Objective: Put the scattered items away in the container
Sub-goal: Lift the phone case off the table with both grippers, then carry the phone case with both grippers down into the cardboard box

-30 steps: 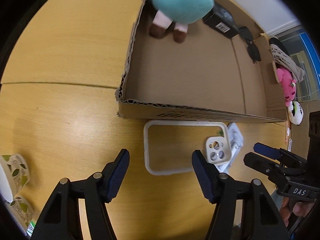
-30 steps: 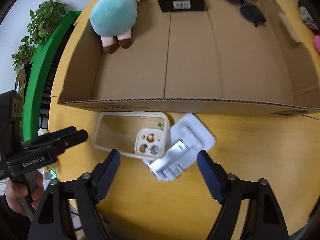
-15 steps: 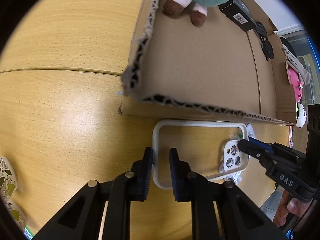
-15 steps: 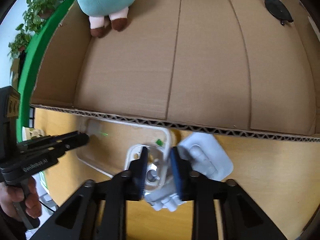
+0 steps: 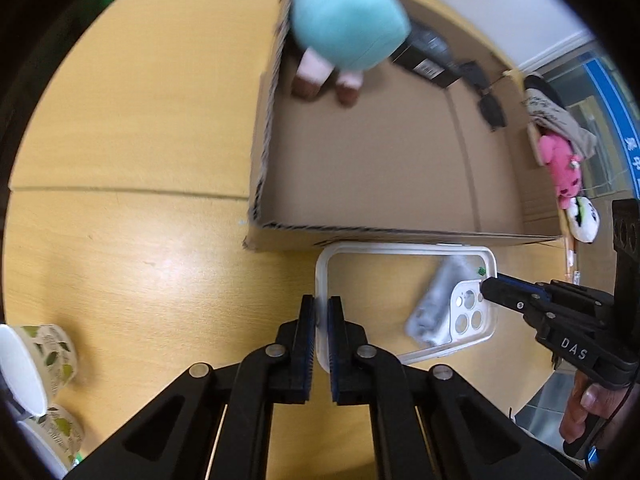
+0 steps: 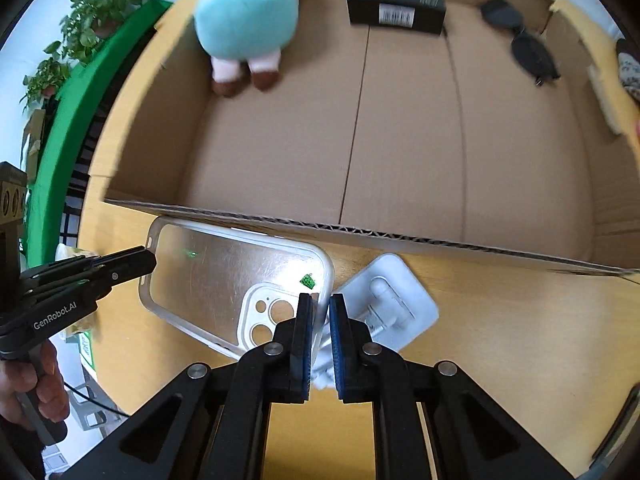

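A clear phone case [image 5: 404,300] with a white rim and camera cutouts is held by both grippers, lifted a little off the wooden table, just in front of the cardboard box [image 5: 260,160]. My left gripper [image 5: 321,312] is shut on its left short edge. My right gripper [image 6: 321,312] is shut on its camera-end edge; the case shows in the right wrist view [image 6: 224,272]. A white plastic holder [image 6: 392,308] lies on the table under and beside the case.
In the box are a teal plush toy [image 6: 248,12], a black carton [image 6: 396,4] and sunglasses [image 6: 524,48]. Pink and white plush toys [image 5: 560,164] lie right of the box. Leaf-patterned paper cups [image 5: 36,360] stand at the table's left front.
Both grippers closed from wide open onto the case's opposite ends. The case has since risen off the table and tilted, uncovering the white holder beneath.
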`<state>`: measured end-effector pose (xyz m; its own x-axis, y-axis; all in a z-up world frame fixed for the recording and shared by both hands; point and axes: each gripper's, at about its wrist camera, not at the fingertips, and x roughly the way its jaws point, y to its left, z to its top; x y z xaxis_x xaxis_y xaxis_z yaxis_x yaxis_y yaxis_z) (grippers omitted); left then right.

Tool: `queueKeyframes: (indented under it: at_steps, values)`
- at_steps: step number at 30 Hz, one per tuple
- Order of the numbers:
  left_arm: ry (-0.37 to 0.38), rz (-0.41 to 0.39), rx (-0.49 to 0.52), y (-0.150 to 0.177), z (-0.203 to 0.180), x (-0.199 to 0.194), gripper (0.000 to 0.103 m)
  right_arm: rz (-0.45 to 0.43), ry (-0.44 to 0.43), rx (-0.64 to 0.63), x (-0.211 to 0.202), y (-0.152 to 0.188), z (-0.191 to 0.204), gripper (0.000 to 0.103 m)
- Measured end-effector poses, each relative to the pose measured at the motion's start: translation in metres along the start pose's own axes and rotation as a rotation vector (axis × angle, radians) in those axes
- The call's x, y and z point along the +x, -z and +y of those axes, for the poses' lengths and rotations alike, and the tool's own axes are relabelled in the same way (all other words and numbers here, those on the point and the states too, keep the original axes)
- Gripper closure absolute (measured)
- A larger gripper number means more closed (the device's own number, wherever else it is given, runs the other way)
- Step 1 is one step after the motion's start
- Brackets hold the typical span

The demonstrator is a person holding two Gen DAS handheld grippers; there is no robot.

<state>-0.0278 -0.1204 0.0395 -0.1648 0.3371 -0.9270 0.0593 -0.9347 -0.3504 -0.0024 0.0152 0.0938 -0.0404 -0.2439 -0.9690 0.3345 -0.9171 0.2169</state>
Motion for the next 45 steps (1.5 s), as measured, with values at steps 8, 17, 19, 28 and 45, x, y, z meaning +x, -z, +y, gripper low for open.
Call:
queueKeyframes:
  at_steps: [8, 17, 19, 28, 45]
  values:
    - [0.023, -0.172, 0.067, -0.009, -0.039, -0.093, 0.098, -0.162, 0.042, -0.045, -0.096, 0.006, 0.013, 0.094]
    - [0.095, -0.326, 0.126, -0.014, -0.086, -0.177, 0.098, -0.372, 0.142, -0.134, -0.214, 0.012, 0.048, 0.094]
    - [0.112, -0.356, 0.127, -0.013, -0.096, -0.192, 0.098, -0.419, 0.158, -0.155, -0.239, 0.016, 0.052, 0.094]
    - [0.124, -0.504, 0.144, -0.011, -0.135, -0.256, 0.098, -0.610, 0.179, -0.216, -0.330, 0.030, 0.066, 0.094]
    - [0.043, -0.566, 0.157, -0.034, -0.193, -0.269, 0.098, -0.702, 0.113, -0.241, -0.369, 0.022, 0.025, 0.094]
